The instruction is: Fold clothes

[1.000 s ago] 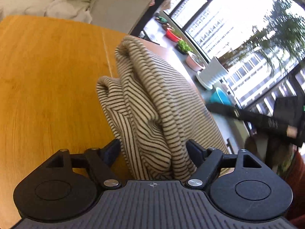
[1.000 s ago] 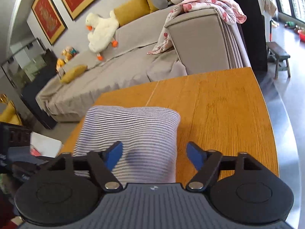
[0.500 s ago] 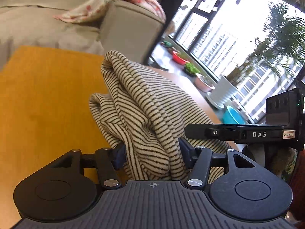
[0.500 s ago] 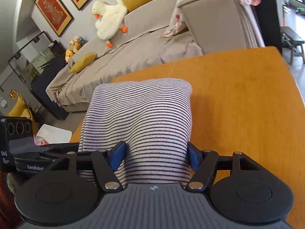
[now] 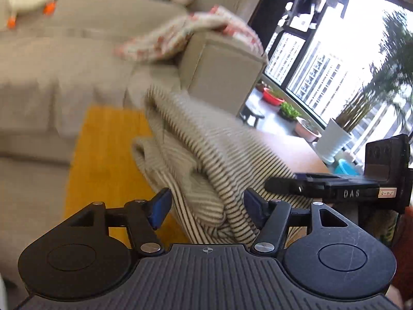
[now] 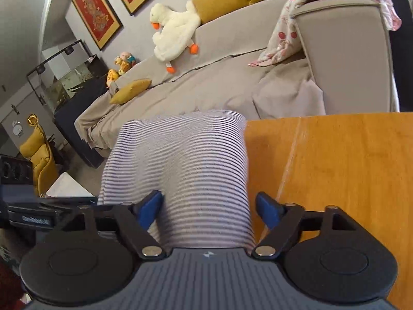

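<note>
- Left wrist view: left gripper with jaws opening, pads clear of the cloth on the near-left side, so released rather than clamped.
- Striped garment, folded and bunched, lying between the two blue pads and running forward from them, blurred by motion.
- Wooden table under and left of the garment; grey sofa beyond, floral blanket draped over its armrest.
- Right gripper seen side-on to the right of the garment; potted plants by the window farther right.
- Right wrist view: right gripper with jaws opening, a gap showing at the right pad, loose and not clenched.
- Striped garment between the pads, stretching straight ahead as a smooth rounded fold.
- Wooden table to the right of the fingers; stuffed duck on the sofa far ahead; left gripper at the left edge.
</note>
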{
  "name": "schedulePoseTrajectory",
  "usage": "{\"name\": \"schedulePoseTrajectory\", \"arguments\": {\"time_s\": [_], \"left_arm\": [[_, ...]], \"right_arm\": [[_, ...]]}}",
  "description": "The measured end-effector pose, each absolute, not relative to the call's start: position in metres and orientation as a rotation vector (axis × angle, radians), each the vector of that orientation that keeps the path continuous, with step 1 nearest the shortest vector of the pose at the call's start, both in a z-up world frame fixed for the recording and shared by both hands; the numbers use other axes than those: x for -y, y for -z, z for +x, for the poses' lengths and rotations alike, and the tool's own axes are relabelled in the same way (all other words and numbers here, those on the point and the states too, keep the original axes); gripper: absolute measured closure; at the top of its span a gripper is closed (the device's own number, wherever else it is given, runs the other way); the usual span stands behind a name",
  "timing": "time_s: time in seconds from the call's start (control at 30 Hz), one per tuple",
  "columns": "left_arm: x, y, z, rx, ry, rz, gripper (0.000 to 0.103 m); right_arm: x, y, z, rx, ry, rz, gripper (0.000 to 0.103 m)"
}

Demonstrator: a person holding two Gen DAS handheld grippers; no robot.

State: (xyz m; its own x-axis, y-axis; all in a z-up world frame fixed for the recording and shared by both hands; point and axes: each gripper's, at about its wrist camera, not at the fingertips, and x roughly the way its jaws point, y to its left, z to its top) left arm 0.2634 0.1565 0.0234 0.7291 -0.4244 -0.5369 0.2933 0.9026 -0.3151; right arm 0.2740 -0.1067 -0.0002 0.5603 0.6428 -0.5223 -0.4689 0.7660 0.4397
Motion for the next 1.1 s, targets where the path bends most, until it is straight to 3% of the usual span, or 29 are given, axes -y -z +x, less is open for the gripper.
{"name": "schedulePoseTrajectory", "arguments": {"time_s": [0.1, 0.17, 0.23, 0.33, 0.57, 0.67, 0.73, 0.8, 0.9, 0.93, 0.97, 1.1], "left_arm": [[-0.148, -0.057, 0.266, -0.531, 0.455, -0.205, 0.037], [-0.138, -0.065, 0.28, -0.492, 0.503, -0.19, 0.036], [-0.129, -0.054, 0.303, -0.519, 0.495, -0.141, 0.038], [-0.133, -0.004, 0.334, -0.655, 0.406, -0.12, 0.05], [-0.149, -0.003, 0.318, -0.592, 0.395, -0.207, 0.051], [-0.159, -0.018, 0.286, -0.562, 0.392, -0.228, 0.037], [-0.157, -0.016, 0.271, -0.582, 0.386, -0.2, 0.04], [-0.157, -0.005, 0.264, -0.619, 0.379, -0.175, 0.044], [-0.165, 0.013, 0.261, -0.652, 0.377, -0.19, 0.047], [-0.168, 0.016, 0.263, -0.659, 0.38, -0.207, 0.049], [-0.171, 0.018, 0.265, -0.66, 0.379, -0.214, 0.05], [-0.176, 0.02, 0.271, -0.662, 0.385, -0.18, 0.048]], "right_arm": [[0.113, -0.015, 0.249, -0.632, -0.626, 0.127, 0.021], [0.11, -0.027, 0.232, -0.555, -0.593, 0.023, 0.028], [0.102, -0.036, 0.219, -0.519, -0.635, -0.004, 0.043], [0.078, -0.032, 0.212, -0.563, -0.721, -0.002, 0.041], [0.035, -0.022, 0.189, -0.548, -0.643, -0.178, 0.036], [0.054, -0.036, 0.176, -0.511, -0.621, -0.146, 0.033], [0.074, -0.039, 0.175, -0.477, -0.587, -0.09, 0.024], [0.094, -0.033, 0.189, -0.501, -0.582, 0.019, 0.023], [0.109, -0.012, 0.221, -0.663, -0.61, 0.209, 0.028], [0.108, -0.004, 0.23, -0.722, -0.627, 0.254, 0.041], [0.106, -0.003, 0.233, -0.739, -0.633, 0.273, 0.045], [0.094, -0.039, 0.211, -0.592, -0.703, 0.166, 0.046]]}}
